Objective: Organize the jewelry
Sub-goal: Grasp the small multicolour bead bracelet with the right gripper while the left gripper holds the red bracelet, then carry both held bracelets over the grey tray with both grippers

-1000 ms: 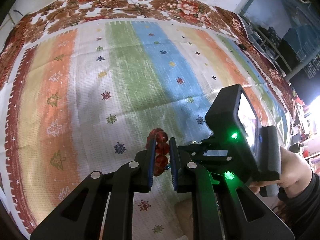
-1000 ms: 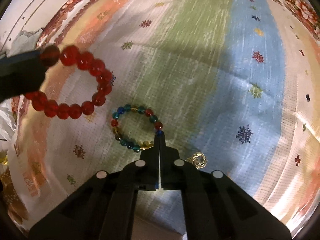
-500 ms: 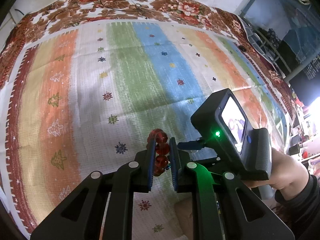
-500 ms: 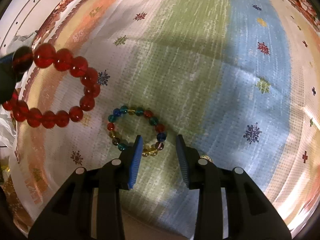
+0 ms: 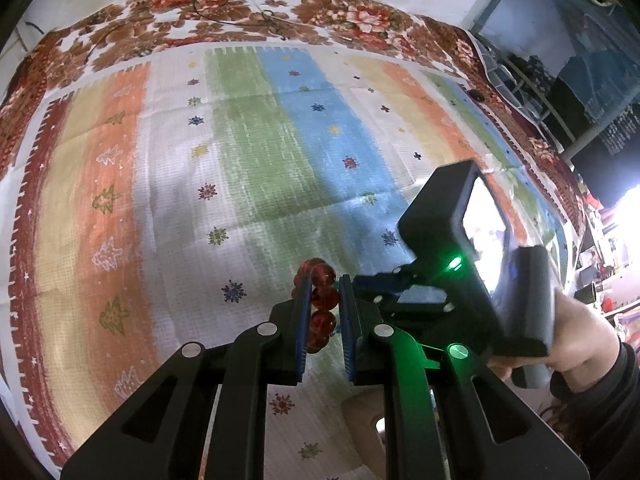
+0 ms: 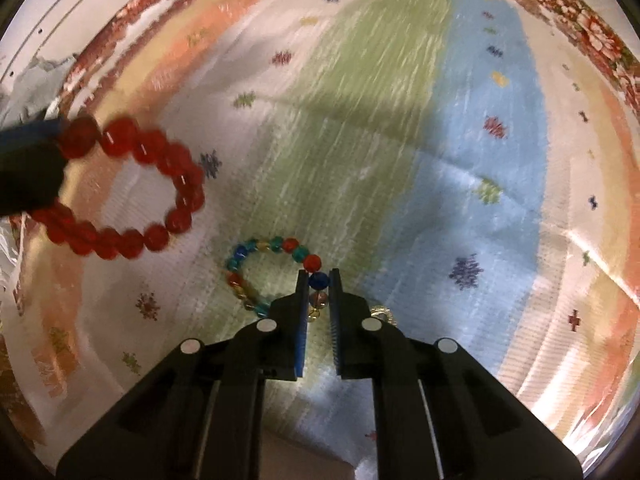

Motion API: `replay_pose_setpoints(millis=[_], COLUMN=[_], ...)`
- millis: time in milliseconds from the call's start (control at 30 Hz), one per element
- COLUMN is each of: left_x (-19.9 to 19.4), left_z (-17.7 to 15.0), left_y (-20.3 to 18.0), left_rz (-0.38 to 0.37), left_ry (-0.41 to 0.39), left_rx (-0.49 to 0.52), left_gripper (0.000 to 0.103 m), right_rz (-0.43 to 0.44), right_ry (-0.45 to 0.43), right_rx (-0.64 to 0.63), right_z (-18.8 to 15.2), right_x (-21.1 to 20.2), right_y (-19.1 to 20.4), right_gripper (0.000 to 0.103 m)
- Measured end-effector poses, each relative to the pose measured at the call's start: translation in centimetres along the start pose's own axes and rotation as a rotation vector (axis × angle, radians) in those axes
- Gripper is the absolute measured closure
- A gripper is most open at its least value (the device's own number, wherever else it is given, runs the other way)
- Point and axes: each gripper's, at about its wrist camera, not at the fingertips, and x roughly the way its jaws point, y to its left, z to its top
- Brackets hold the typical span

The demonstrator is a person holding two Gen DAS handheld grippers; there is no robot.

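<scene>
My left gripper (image 5: pixel 324 284) is shut on a red bead bracelet (image 5: pixel 322 306) and holds it above the striped cloth. The red bead bracelet also shows in the right wrist view (image 6: pixel 132 188), hanging as a ring from the left gripper's fingers (image 6: pixel 28 168) at the left edge. My right gripper (image 6: pixel 319 276) is closed around the beads of a multicoloured bead bracelet (image 6: pixel 256 268) lying on the cloth, with a blue bead between its pads. The right gripper's body shows in the left wrist view (image 5: pixel 452 264), just right of the left gripper.
A striped cloth (image 5: pixel 248 152) with small star and tree motifs covers the table, over a floral cloth (image 5: pixel 256 8). A small gold ring-like piece (image 6: pixel 382 314) lies beside the right finger. A wooden object (image 5: pixel 364 424) sits at the bottom. Shelves (image 5: pixel 568 92) stand at the far right.
The right gripper opened, moved forward over the multicoloured bracelet and closed its fingers onto its beads. The left gripper kept holding the red bracelet, with little movement.
</scene>
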Motion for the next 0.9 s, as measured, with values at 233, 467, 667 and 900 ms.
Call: replay_pose_setpoints(millis=[233,467,667,900], left_x=[-0.4,-1.3,-2.2,-2.8], left_z=[-0.4,-0.8,-1.4,-2.0], left_y=[-0.8,-1.8,-2.8,-3.6], left_rz=[-0.009,-0.019,-0.021,-0.03], left_ry=[-0.007,-0.026,-0.046,-0.059], left_rx=[0.011,0.026,0.032,0.024], left_gripper=[0.09,0.09,0.09,0.09], right_rz=[0.0,0.002,0.007,0.012], right_ry=[-0.055,-0.102,-0.149,-0.189], right_rx=[0.011,0.008,0.013,0.018], right_z=[-1.3,-2.2,-3.1,-4.1], right_x=[-2.8,-5.2,-7.4,-9.4], right_y=[-0.8,-0.4,-0.2,0.1], right_gripper=[0.092,0.092,0.092,0.092])
